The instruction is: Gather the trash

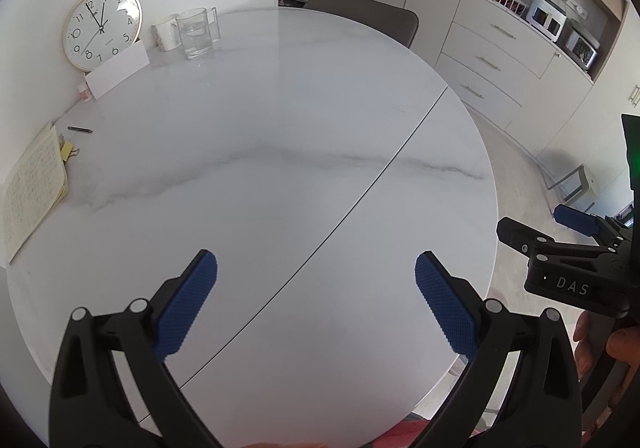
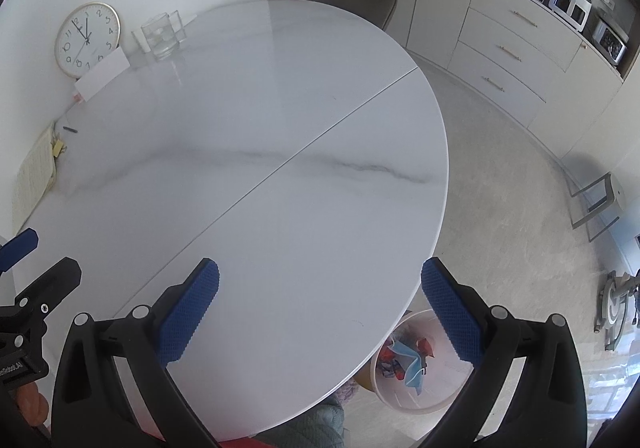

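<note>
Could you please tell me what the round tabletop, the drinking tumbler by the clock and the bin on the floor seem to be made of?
The round white tabletop looks like polished marble or sintered stone: grey veining, glossy reflections. The clear tumbler by the gold-rimmed wall clock appears to be glass, since it is transparent with a thick base. The pale translucent waste bin seems to be thin plastic, as its contents show through.

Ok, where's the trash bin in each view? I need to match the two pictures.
Left wrist: the bin is not in this picture; the table fills most of it.
Right wrist: bin at lower right, on the floor, partly under the table's near edge, behind the right finger pad, with trash inside.
Shared landmark: the clock, upper left against the wall in both.
</note>
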Demonstrator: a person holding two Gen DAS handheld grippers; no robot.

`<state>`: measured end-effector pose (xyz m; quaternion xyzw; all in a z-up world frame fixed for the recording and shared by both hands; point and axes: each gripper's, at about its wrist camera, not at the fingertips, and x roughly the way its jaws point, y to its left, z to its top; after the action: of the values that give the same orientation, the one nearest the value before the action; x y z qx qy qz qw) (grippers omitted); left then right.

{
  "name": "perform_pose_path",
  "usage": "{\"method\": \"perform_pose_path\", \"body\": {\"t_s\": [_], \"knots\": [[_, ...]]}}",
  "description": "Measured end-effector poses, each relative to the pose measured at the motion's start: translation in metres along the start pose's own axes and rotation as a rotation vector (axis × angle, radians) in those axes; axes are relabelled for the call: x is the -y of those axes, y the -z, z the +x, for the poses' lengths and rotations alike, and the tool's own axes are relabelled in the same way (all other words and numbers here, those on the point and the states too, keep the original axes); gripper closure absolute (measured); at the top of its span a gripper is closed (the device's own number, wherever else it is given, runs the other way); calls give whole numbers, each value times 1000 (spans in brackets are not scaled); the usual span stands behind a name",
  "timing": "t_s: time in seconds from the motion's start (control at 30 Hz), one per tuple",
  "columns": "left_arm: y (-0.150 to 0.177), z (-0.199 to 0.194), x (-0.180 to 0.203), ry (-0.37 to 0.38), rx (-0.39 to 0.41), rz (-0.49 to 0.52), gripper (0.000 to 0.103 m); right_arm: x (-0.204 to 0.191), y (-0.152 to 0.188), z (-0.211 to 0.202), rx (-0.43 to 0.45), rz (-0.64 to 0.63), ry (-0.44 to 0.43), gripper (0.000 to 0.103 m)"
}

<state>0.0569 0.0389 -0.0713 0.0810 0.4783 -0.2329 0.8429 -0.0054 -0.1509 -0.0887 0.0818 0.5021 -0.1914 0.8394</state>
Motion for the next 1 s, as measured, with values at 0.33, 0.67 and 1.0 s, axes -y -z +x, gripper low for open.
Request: {"method": "perform_pose_path", "body": {"t_s": [0.33,0.67,1.0], "knots": [[-2,2,-7,-4,-4,-25,8,-6,-3,2,-6,-27,0,3],[-1,0,-5,-18,3,-25,8,-9,-6,2,-2,-28,-4,3],[0,-2,-6,-21,7,-23,8,-13,-6,2,-6,-29,-6,3]]}}
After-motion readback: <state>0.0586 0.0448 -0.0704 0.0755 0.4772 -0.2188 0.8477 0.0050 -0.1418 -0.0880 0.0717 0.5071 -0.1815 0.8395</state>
